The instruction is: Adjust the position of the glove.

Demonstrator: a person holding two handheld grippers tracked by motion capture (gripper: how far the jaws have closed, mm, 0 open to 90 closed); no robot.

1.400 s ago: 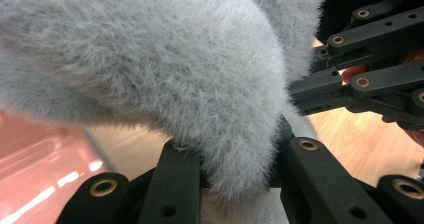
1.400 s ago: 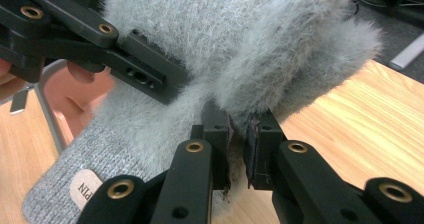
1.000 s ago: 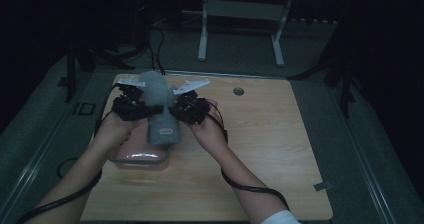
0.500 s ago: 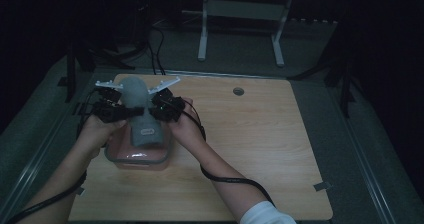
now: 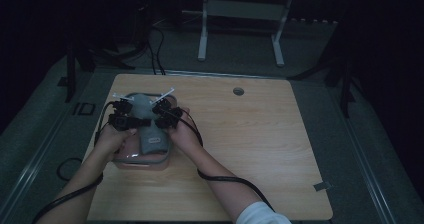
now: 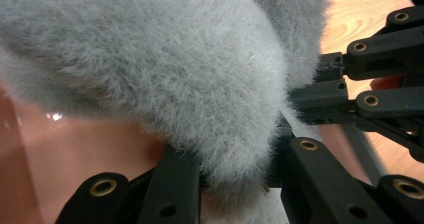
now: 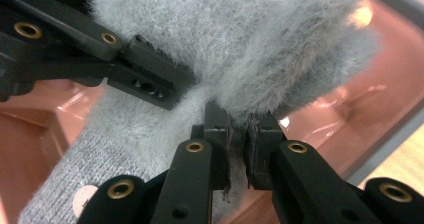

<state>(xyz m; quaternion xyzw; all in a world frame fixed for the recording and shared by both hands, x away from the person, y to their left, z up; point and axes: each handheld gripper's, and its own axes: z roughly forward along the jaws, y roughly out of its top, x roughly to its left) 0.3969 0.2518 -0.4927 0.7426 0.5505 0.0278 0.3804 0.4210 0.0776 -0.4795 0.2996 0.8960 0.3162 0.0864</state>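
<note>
Both forearms reach in from the bottom of the high view and converge over the left part of the wooden table [image 5: 240, 134], where the left hand [image 5: 111, 139] and the right hand [image 5: 184, 134] face each other with their grippers angled inward. Between them lies a grey fuzzy sock [image 5: 150, 129], stretched along a pink tray [image 5: 131, 160] with a grey rim that sits near the table's left edge. From above, the left gripper [image 5: 131, 120] and the right gripper [image 5: 159, 118] meet at the sock's far end, though the dim light hides how the jaws stand. The left gripper view supplies this: its two black jaws pinch a fold of the sock's fluffy cuff [image 6: 150, 74], with the other gripper's linkage coming in from the right and the tray's pink floor below. In the right gripper view, the jaws are pressed nearly together on a thin edge of the cuff, the left gripper [image 7: 145, 81] grips the cuff just beside them, and the sock's knit foot [image 7: 65, 184] trails down over the tray.
</note>
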